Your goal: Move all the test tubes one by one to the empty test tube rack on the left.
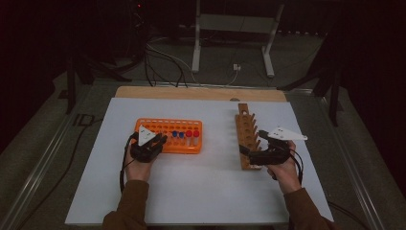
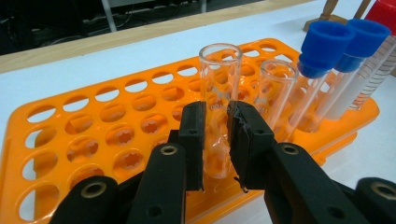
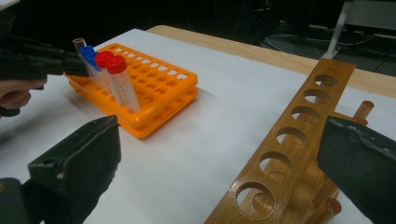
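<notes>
An orange tube rack (image 2: 93,126) lies on the white table top. A clear uncapped tube (image 2: 219,70) stands upright in one of its holes, and my left gripper (image 2: 216,116) is shut on the tube's middle. A second clear tube (image 2: 278,79) stands just to its right, followed by two blue-capped tubes (image 2: 324,42). From above, the left gripper (image 1: 160,141) sits at the orange rack's (image 1: 153,125) near left edge. My right gripper (image 3: 224,163) is open, its jaws wide apart by the near end of a wooden rack (image 3: 299,121) with a row of empty holes.
Two red-capped tubes (image 3: 116,65) stand at the orange rack's right end. The white board (image 1: 206,182) lies on a wooden table whose bare edge (image 1: 201,93) shows at the back. Cables and a metal stand (image 1: 196,48) are on the floor beyond.
</notes>
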{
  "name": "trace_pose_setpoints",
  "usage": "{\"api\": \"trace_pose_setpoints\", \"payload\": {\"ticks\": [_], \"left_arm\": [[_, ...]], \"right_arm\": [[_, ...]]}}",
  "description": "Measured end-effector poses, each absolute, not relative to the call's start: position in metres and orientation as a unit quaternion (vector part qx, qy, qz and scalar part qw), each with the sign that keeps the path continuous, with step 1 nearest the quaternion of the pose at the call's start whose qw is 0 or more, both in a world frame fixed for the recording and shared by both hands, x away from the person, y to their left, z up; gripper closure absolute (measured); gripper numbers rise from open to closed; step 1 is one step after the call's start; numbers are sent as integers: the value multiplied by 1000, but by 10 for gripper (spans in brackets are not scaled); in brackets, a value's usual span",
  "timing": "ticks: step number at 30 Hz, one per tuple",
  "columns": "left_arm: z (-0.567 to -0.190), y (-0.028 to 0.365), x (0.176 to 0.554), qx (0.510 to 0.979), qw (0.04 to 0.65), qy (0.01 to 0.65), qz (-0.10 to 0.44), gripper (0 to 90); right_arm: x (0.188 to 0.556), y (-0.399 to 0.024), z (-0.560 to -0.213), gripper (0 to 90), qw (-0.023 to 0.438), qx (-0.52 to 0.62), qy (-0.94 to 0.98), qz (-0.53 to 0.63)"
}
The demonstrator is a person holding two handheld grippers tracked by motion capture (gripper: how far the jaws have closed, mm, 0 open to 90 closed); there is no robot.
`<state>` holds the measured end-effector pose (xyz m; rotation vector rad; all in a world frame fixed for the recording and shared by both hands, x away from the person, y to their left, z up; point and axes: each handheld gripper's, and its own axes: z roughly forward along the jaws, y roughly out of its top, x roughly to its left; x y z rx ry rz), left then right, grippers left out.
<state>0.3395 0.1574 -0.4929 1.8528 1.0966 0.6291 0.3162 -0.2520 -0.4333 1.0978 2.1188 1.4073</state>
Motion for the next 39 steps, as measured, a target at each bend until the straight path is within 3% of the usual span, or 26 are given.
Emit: {"api": "trace_pose_setpoints", "payload": {"ticks": [26,32,39], "left_arm": [[-495,160,340,768,412,433,231,749],[-492,167,335,757,421,445,228,585],[-470,183,322,720,477,450,227,407]], "right_arm": [[316,-250,-436,3,182,387,755,497],[315,-254,-437,3,183,389,752,499],[315,-258,-438,3,188,391,750,499]]}}
